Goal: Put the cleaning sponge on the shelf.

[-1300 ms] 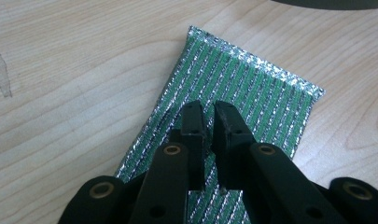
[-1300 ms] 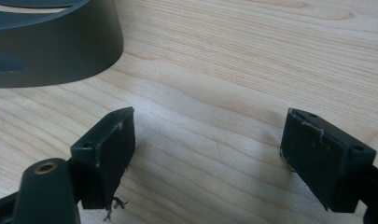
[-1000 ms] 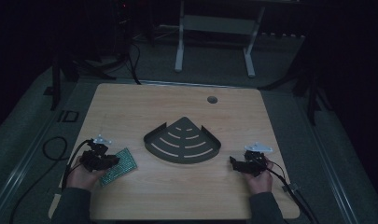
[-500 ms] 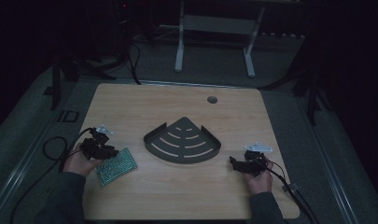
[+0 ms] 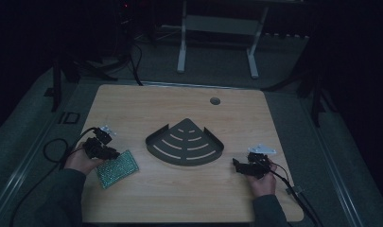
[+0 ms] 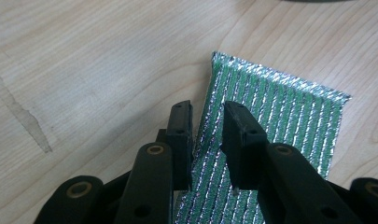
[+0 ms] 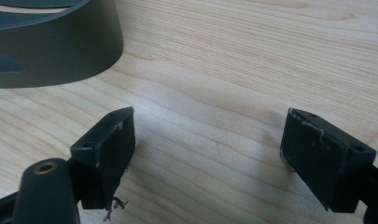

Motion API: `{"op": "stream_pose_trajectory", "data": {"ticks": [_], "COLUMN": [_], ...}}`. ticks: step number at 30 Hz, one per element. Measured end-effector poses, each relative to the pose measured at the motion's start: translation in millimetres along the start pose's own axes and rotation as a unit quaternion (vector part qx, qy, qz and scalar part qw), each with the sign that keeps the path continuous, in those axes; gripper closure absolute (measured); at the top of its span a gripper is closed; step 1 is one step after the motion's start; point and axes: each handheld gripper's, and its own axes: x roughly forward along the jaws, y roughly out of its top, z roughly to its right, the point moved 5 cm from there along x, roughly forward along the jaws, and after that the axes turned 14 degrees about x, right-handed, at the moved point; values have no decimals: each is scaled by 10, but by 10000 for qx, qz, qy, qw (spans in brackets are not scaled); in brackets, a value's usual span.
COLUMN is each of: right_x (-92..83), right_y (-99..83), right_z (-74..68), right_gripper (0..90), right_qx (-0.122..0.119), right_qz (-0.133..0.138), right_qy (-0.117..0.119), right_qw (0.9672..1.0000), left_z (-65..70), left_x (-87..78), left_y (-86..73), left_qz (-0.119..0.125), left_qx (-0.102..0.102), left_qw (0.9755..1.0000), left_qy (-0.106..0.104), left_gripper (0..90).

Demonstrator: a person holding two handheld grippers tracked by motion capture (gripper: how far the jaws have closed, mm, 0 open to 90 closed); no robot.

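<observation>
Green scouring pad lies flat on the wooden table, front-left area, w/ silvery threads glinting across its ribbed face. High view: left gripper sits at the pad's upper-left edge, held by the person's left hand, cable trailing off the table's left side. Dark fan-shaped tray w/ curved slots stands at table centre, well apart from the pad. Right gripper rests on the table front-right, near the tray's right corner but not touching it, in the right hand. Small round hole in the tabletop near the far edge.

Left gripper view: left gripper points down over the pad; its jaws have just been closing and stand a narrow gap apart, nothing pinched between them. Pad's left edge runs through that gap behind the tips; pad is angled across the frame, corner toward the top. Can't tell if the tips touch its surface.

Right gripper view: right gripper has jaws wide apart, bare wood between them, nothing held. Tray wall fills the upper-left corner, clear of the left jaw.
</observation>
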Motion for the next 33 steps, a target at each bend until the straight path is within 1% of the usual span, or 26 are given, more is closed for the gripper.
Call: {"op": "stream_pose_trajectory", "data": {"ticks": [7, 13, 16, 18, 20, 26, 29, 33], "right_x": [0, 0, 0, 0, 0, 0, 0, 0], "right_y": [0, 0, 0, 0, 0, 0, 0, 0], "right_z": [0, 0, 0, 0, 0, 0, 0, 1], "right_gripper": [174, 174, 174, 175, 174, 174, 174, 175], "right_qx": [-2, 0, -2, 0, 0, 0, -3, -6], "right_qz": [-1, -1, 0, 0, 0, 0, 0, 1], "right_qy": [-1, 1, 0, 0, 1, 0, 0, 0], "right_qw": [10000, 10000, 10000, 10000, 10000, 10000, 10000, 10000], "left_z": [-14, -17, -16, -19, -14, -4, -12, -16], "left_x": [45, 39, 39, 39, 41, 43, 54, 61], "left_y": [-52, -101, -111, -112, -112, -105, -100, -93], "left_qz": [-159, -176, -244, -311, -408, -673, -700, -726], "left_qx": [-81, -180, -233, -234, -276, -273, -331, -362], "left_qw": [9998, 9996, 9992, 9989, 9982, 9955, 9946, 9933], "left_qy": [-92, -160, -215, -245, -340, -606, -697, -822], "left_gripper": [740, 734, 725, 720, 711, 696, 700, 732]}}
